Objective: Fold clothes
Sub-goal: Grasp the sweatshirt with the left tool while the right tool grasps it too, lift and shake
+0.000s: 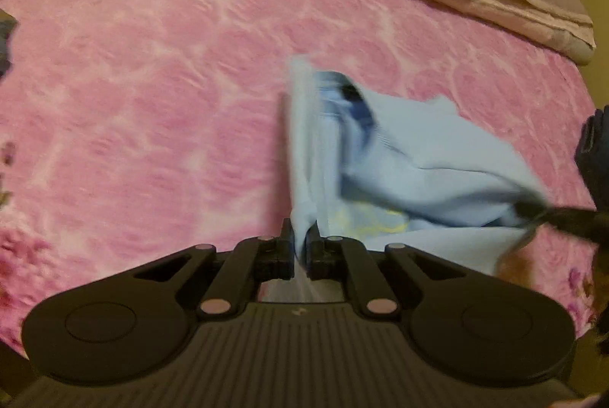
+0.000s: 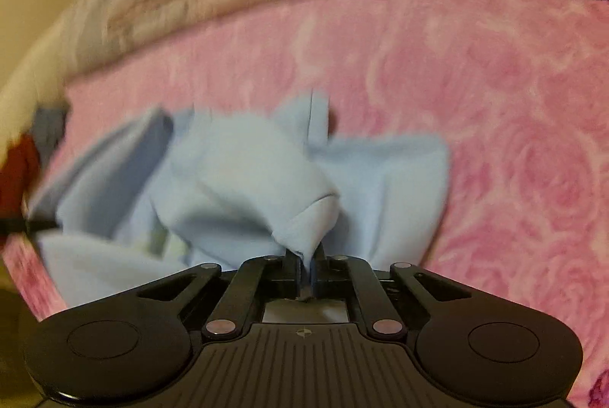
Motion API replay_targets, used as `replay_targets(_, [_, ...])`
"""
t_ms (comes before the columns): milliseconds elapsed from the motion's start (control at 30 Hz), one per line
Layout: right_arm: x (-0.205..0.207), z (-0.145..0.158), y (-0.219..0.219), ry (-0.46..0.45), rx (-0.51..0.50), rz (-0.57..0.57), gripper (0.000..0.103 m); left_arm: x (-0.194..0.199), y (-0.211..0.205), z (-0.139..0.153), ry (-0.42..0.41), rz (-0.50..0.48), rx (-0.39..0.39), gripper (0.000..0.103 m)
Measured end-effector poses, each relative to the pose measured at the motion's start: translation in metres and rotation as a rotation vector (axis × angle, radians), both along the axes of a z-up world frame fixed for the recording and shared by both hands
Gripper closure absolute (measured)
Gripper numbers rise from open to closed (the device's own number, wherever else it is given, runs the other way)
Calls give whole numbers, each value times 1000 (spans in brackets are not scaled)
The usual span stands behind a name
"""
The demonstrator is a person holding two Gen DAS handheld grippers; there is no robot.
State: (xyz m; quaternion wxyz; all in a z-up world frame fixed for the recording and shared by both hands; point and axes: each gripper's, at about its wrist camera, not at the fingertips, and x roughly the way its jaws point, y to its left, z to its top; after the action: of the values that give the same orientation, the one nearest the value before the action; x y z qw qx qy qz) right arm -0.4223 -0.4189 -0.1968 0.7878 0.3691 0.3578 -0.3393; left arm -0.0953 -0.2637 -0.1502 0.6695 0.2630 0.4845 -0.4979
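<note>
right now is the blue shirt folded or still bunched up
Bunched up, not folded. The blue shirt sits in a rumpled heap on the pink blanket, with the left tongs and right tongs each pinching a part.

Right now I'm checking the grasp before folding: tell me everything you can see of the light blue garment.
The light blue garment is soft, plain cloth, crumpled and bunched, with a faint yellow print low down. It lies partly on the pink blanket. The left gripper and right gripper are each shut on an edge.
</note>
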Motion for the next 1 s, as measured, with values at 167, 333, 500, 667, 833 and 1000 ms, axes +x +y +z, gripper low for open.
replay_targets(167, [-24, 88, 15, -71, -134, -58, 100, 53, 43, 59, -54, -29, -79, 98])
replay_targets(333, [-38, 185, 43, -67, -287, -96, 101, 109, 81, 136, -134, -84, -165, 99])
replay_targets(500, [-16, 266, 52, -57, -465, -80, 101, 149, 81, 212, -193, -209, -290, 99])
replay_targets(667, [38, 296, -21, -29, -533, -78, 100, 190, -14, 234, -182, -277, -406, 98])
replay_targets(833, [106, 223, -169, 229, -353, -285, 36, 221, -148, 181, -221, -121, -349, 90])
replay_targets(1000, [87, 164, -138, 151, -205, -387, 35, 223, -137, 119, -230, -72, -233, 73])
